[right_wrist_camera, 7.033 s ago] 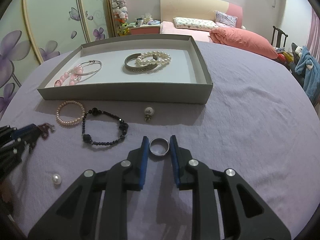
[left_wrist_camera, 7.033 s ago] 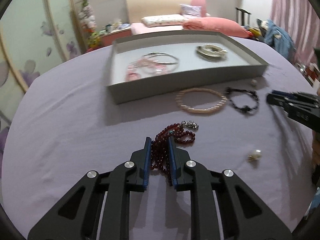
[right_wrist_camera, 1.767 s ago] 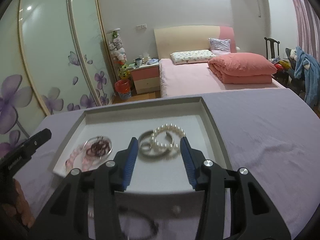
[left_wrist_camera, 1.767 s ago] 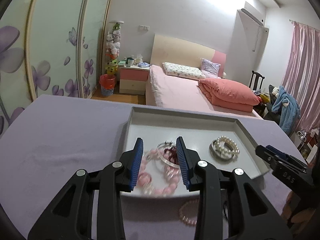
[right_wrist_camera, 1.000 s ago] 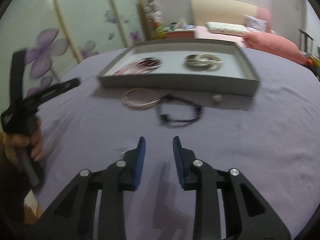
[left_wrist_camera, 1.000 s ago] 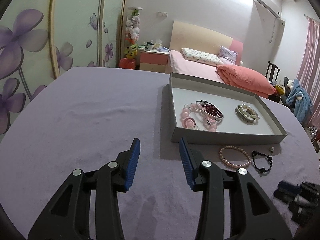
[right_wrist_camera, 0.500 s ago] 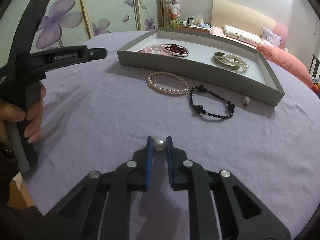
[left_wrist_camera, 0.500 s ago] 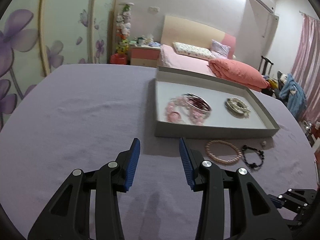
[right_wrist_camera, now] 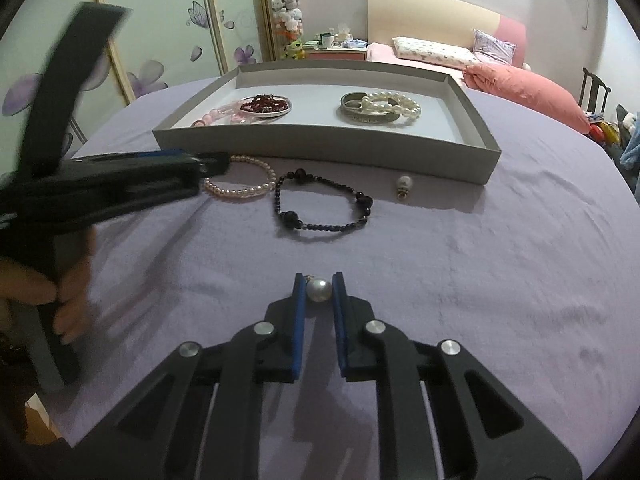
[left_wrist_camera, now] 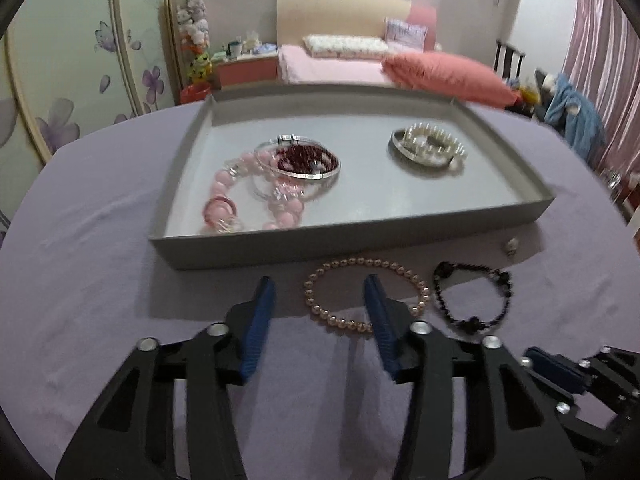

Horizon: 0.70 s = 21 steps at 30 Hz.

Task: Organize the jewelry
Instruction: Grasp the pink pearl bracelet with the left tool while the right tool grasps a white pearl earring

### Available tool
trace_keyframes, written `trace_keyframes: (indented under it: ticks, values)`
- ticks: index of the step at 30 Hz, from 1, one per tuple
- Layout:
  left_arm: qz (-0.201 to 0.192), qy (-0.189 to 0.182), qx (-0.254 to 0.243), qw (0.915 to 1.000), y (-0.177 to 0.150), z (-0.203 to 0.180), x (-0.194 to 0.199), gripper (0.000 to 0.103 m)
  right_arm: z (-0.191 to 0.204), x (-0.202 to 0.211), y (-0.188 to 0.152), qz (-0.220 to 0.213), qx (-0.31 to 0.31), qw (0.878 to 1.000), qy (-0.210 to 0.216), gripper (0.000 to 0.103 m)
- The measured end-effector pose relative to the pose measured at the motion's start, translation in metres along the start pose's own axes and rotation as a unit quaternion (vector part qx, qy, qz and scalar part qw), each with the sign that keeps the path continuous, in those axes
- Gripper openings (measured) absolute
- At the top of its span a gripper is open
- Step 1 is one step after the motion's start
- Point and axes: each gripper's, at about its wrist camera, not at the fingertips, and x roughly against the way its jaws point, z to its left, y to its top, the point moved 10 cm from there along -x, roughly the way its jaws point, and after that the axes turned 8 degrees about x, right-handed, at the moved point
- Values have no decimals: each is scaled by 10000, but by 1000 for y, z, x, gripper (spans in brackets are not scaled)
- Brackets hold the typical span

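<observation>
Partly done: in the grey tray [right_wrist_camera: 472, 128], pink bead bracelet [left_wrist_camera: 224, 184], red beads [right_wrist_camera: 264, 103] inside a bangle, pearl bracelet [right_wrist_camera: 394, 104]. Left on the bench [right_wrist_camera: 520, 248]: pearl strand [left_wrist_camera: 360, 296], black bracelet [right_wrist_camera: 320, 204], pearl pendant [right_wrist_camera: 403, 185]. Unlike seven seconds ago: right claw [right_wrist_camera: 319, 292] pinching a loose pearl [right_wrist_camera: 319, 290], no ring; left claw [left_wrist_camera: 320, 304] half-spread, empty, jaws just narrowing, above the strand.

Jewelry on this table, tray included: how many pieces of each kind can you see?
Bead bracelets: 5 (pink, dark red, white, pale pearl, black)
Metal bangles: 2 (thin bangle, cuff)
Loose pearls: 2 (held pearl, pendant pearl)
Total: 9
A ring, if any, is too small to tell.
</observation>
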Motion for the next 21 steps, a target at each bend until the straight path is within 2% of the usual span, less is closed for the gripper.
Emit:
trace_keyframes:
  ticks: [3, 12, 21]
  values:
    - [-53, 238, -189, 9995, -4, 4, -1, 37, 1, 1, 0, -8, -31, 10000, 44, 14]
    - [-78, 563, -55, 9984, -20, 61, 22, 38, 1, -1, 4, -27, -109, 9999, 79, 14]
    - [-75, 415, 143, 9990, -22, 67, 26, 37, 0, -1, 2, -21, -121, 9999, 72, 14]
